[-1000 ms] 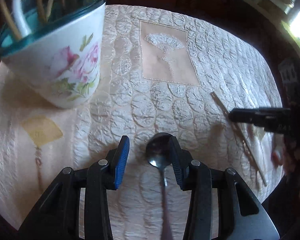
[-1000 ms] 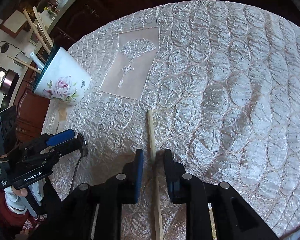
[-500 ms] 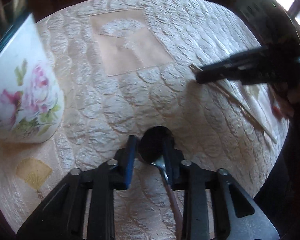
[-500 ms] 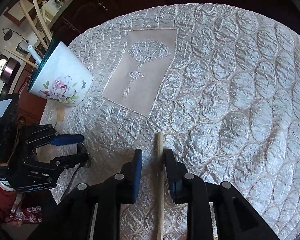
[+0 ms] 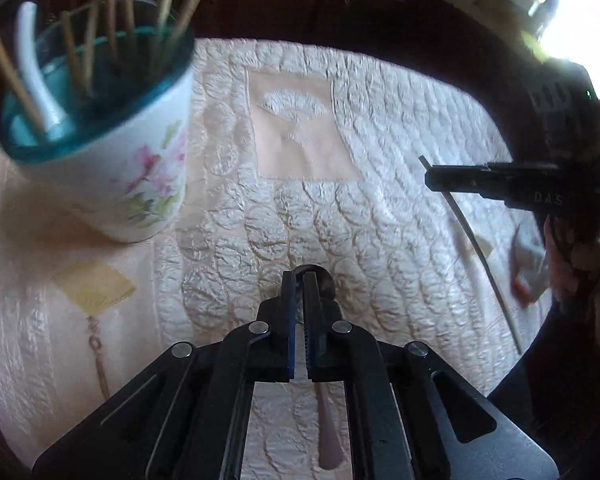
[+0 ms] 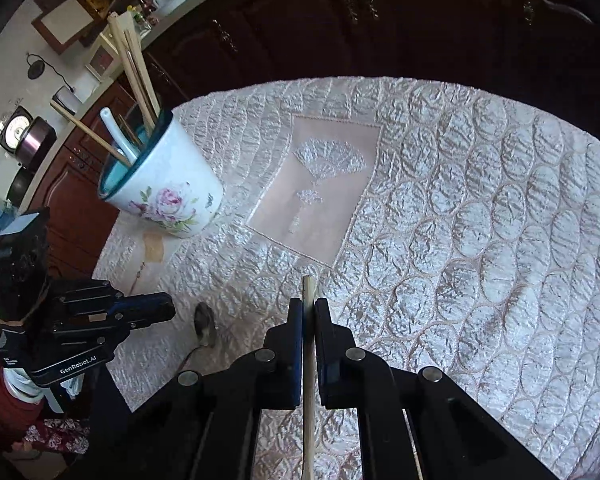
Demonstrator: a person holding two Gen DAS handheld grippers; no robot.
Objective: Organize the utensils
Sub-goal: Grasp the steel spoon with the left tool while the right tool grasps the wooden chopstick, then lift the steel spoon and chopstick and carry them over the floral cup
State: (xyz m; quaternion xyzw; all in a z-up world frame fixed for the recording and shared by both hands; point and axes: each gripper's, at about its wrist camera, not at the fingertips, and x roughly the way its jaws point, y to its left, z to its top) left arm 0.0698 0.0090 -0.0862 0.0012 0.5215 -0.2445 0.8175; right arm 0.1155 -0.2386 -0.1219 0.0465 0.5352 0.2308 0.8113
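A metal spoon [image 5: 325,282] is pinched at its neck in my left gripper [image 5: 299,277], which is shut on it; the bowl pokes out past the right finger and the handle [image 5: 329,440] runs back under the jaws. A single wooden chopstick [image 6: 308,292] is clamped in my right gripper [image 6: 309,305], its tip just beyond the pads. A floral mug [image 5: 116,168] with a teal rim stands at the far left, holding several chopsticks and a white spoon. The right wrist view shows the mug [image 6: 168,188], the left gripper [image 6: 166,310] and the spoon [image 6: 204,322] on the left.
A cream quilted tablecloth [image 6: 460,240] with a fan-embroidered panel [image 6: 320,192] covers the round table. Dark wooden cabinets [image 6: 380,20] stand behind the table's far edge. The right gripper [image 5: 436,180] with its chopstick [image 5: 476,248] reaches in from the right of the left wrist view.
Both grippers have closed: the left on the spoon, the right on the chopstick. Both have risen from the cloth, and the mug has come back into full view at the left.
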